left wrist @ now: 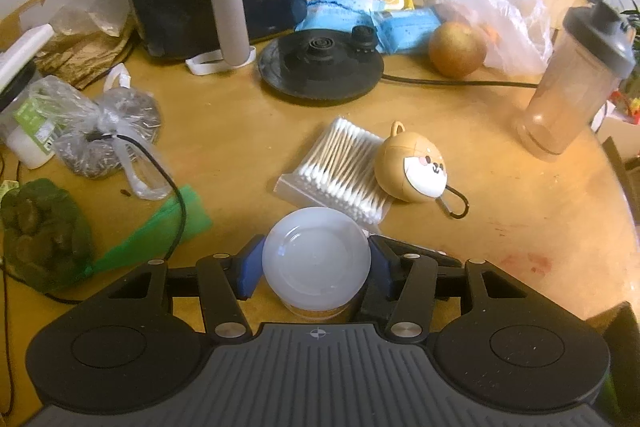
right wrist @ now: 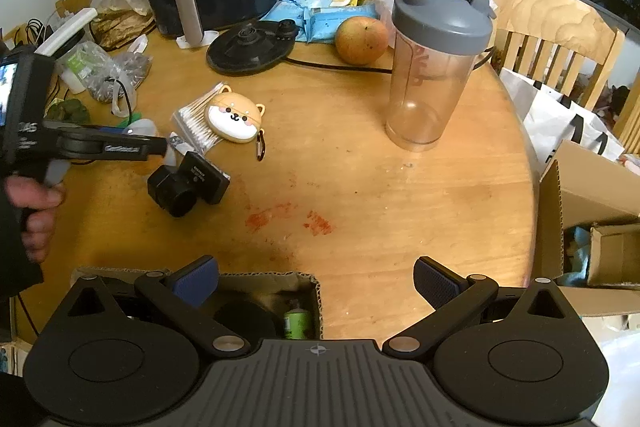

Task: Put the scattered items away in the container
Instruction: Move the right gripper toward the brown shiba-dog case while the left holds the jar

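- Left gripper (left wrist: 316,267) pinches a small white-lidded jar (left wrist: 316,259) between its blue pads, low over the table (left wrist: 480,187).
- Cotton swabs (left wrist: 340,167) lie at the jar's twelve o'clock.
- Right gripper (right wrist: 316,283) hangs spread and empty; the cardboard box (right wrist: 308,283) sits at its seven o'clock.

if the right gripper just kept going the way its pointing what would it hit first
Probably the bare wooden table near the red smears. The right gripper is open and empty, angled down past the cardboard box. Depth is hard to judge.
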`<state>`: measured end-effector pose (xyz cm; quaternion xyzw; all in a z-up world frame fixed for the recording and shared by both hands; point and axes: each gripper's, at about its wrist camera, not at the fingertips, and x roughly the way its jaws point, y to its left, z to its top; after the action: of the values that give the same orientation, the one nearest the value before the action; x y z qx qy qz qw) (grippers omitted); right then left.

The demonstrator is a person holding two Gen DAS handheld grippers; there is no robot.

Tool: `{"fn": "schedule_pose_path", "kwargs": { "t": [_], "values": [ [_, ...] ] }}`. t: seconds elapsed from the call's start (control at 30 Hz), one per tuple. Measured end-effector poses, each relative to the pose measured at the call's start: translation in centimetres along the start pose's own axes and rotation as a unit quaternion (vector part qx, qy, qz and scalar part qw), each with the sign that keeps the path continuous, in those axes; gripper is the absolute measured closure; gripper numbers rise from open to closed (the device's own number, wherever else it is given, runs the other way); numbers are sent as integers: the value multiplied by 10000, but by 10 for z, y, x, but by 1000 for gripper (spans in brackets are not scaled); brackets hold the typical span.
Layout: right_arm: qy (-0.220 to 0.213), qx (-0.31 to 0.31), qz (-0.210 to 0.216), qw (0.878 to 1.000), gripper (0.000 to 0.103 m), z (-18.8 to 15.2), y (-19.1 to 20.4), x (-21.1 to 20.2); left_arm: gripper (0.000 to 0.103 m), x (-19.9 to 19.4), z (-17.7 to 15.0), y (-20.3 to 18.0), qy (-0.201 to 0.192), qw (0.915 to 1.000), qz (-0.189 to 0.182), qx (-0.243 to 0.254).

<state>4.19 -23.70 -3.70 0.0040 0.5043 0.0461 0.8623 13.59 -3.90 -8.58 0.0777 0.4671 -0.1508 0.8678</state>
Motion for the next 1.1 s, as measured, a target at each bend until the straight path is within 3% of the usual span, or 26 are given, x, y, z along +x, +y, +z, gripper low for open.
{"fn": "schedule_pose_path", "kwargs": {
  "t": [0.37, 0.63, 0.9, 1.1],
  "values": [
    [69, -383, 220, 9990, 0, 14, -12, 7, 50, -50, 1, 12, -312, 9993, -131, -136],
    [-44, -1128, 630, 9916, 0, 37, -19, 21, 50, -97, -3, 16, -579, 9970, 87, -514],
    [-415, -2009, 614, 9768, 0, 42, -18, 31, 50, -130, -18, 13, -876, 9908, 93, -1028],
    [-514, -2861, 707, 9542, 0, 35, -10, 43, 50, -143, -30, -2, -904, 9887, 173, -1185]
  ]
}}
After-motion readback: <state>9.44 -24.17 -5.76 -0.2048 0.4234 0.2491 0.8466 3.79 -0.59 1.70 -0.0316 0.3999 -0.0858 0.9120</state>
